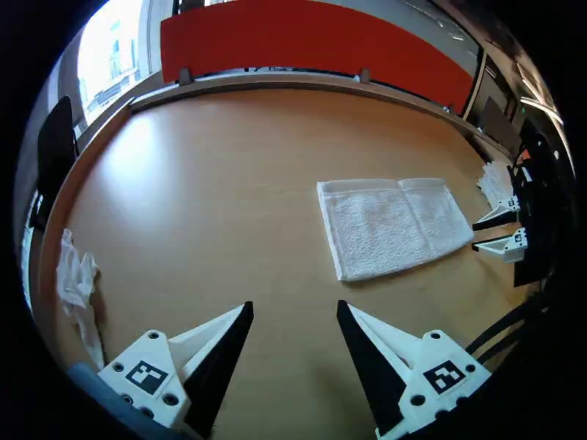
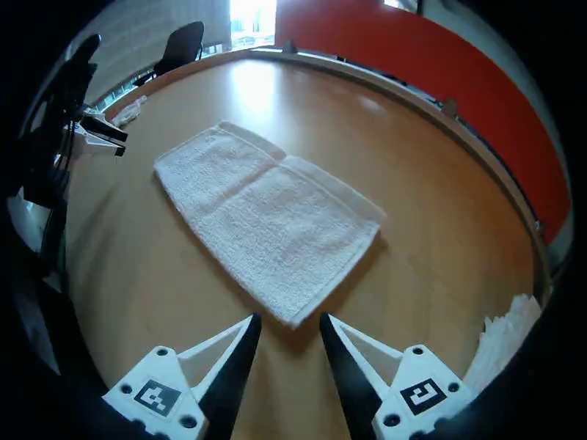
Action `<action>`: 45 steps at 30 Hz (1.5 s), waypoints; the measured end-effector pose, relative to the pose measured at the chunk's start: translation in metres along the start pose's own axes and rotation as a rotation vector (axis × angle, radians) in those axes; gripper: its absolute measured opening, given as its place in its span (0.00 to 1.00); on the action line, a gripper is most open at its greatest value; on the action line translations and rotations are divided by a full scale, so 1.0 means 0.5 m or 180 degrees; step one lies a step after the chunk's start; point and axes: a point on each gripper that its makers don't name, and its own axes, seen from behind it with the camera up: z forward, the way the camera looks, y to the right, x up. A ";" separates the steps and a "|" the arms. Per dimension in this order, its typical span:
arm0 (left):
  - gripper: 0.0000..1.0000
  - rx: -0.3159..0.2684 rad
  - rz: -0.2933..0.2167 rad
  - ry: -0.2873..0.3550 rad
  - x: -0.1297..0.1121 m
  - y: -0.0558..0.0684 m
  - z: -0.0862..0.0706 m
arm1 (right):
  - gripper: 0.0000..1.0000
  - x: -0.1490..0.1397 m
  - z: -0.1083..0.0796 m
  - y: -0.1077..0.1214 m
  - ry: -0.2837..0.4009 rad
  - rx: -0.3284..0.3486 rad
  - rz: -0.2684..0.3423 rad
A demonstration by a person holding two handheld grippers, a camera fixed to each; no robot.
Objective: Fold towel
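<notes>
Towel folded on wooden table, red partition behind, bright window beside

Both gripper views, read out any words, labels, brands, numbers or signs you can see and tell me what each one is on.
No readable text in either view.
On the left gripper: square black-and-white coded markers, patterns, not letters.
On the right gripper: the same kind of pattern squares, not letters.
On the towel: no tag or print visible.
On the red panel: plain, no writing.
</notes>
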 end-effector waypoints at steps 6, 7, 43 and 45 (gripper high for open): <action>0.84 -0.0006 0.0004 -0.0007 -0.001 0.000 0.000 | 0.36 -0.012 0.005 -0.002 -0.0056 0.0075 0.0038; 0.84 -0.0008 0.0004 -0.0006 -0.001 0.001 0.001 | 0.33 -0.013 0.005 -0.001 -0.0057 0.0080 0.0049; 0.84 0.0052 0.0039 0.0033 0.029 -0.019 0.006 | 0.04 0.081 -0.076 0.049 0.0375 -0.0164 0.0092; 0.84 0.0052 0.0044 0.0040 0.032 -0.019 0.007 | 0.04 0.092 -0.088 0.052 0.0413 -0.0189 0.0080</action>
